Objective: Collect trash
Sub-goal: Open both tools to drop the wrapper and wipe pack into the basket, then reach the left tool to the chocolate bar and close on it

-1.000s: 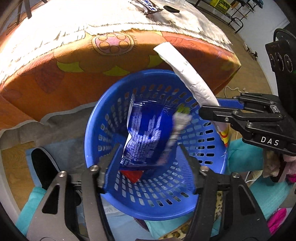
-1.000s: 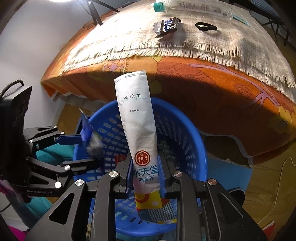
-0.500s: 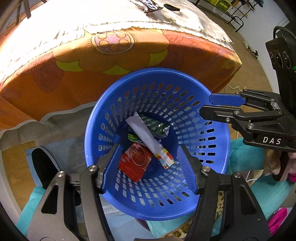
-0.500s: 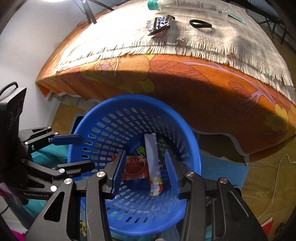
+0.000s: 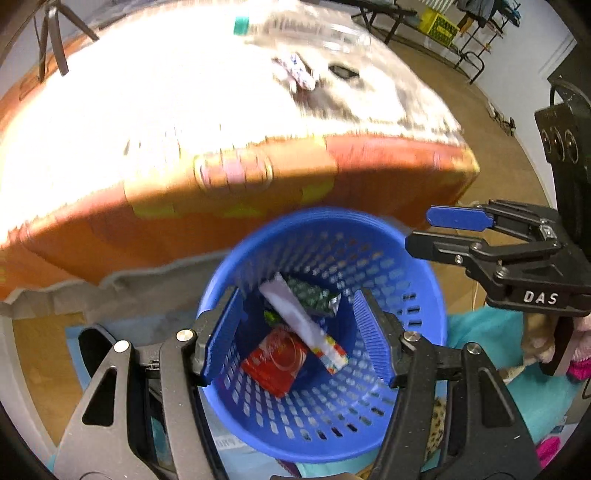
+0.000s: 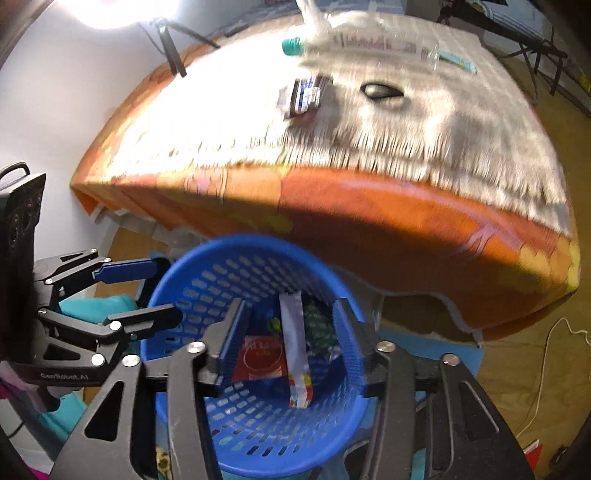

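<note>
A blue perforated basket [image 5: 417, 288] [image 6: 192, 280] stands on the floor in front of the table. In it lie a red packet [image 5: 275, 360] [image 6: 264, 358], a long white wet-wipe sachet [image 5: 299, 321] [image 6: 293, 339] and a green wrapper [image 5: 314, 299] [image 6: 317, 328]. My left gripper [image 5: 299, 332] is open and empty above the basket; it also shows in the right wrist view [image 6: 147, 291]. My right gripper [image 6: 290, 347] is open and empty over the basket; it also shows in the left wrist view [image 5: 436, 229]. On the table lie a crumpled wrapper [image 6: 304, 94] [image 5: 297, 70] and a clear plastic bottle [image 6: 369, 44] [image 5: 303, 31].
The table has an orange flowered cloth [image 6: 388, 221] [image 5: 388, 162] under a fringed pale runner [image 6: 443, 122]. A black hair tie [image 6: 380, 91] [image 5: 343, 71] lies on the runner. A tripod leg [image 6: 171, 48] stands at the back left. Teal fabric [image 5: 476, 332] lies beside the basket.
Both grippers opened and dropped a blue packet and the white sachet into the basket. Since then both grippers have risen and tilted up, bringing more of the tabletop into view.
</note>
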The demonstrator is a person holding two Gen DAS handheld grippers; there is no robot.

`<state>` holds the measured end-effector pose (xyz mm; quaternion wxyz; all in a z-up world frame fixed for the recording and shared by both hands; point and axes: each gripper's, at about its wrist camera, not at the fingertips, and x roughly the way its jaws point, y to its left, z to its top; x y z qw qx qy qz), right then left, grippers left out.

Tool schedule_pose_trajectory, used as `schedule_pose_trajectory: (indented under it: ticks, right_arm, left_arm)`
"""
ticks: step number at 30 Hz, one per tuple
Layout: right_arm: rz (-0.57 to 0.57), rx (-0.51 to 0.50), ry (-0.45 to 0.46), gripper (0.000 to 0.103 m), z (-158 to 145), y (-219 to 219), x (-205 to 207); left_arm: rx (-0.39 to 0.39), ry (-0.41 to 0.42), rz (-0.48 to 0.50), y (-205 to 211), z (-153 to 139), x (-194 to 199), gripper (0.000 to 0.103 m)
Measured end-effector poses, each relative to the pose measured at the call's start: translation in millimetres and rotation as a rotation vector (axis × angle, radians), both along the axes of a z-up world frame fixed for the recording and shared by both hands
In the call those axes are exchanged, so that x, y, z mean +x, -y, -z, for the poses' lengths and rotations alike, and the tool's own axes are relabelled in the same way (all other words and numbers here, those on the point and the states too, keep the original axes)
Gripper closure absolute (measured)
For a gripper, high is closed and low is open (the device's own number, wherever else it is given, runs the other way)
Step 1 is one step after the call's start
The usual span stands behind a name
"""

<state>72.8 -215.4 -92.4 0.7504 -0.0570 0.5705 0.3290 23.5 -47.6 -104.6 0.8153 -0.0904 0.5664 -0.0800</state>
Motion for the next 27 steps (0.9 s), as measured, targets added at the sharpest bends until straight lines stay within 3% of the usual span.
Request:
schedule_pose_trajectory:
  ticks: [11, 16, 27]
  right_arm:
    - [0.083, 0.113, 0.084, 0.046, -49.1, 14.0, 50.8]
    - [0.076, 0.115, 0.126, 0.046, -64.2, 13.1, 69.8]
    - [0.191, 0.156, 0.041, 0.046, -52.1, 18.9, 138.0]
  left_arm:
    - [-0.027, 0.072, -0.025, -0.8, -31.0, 39.4, 0.039]
    - [-0.031, 0.079, -0.033, 2.1, -34.4, 52.5, 0.039]
    - [-0.045, 0.081, -0.089, -0.8, -30.5, 101.1, 0.039]
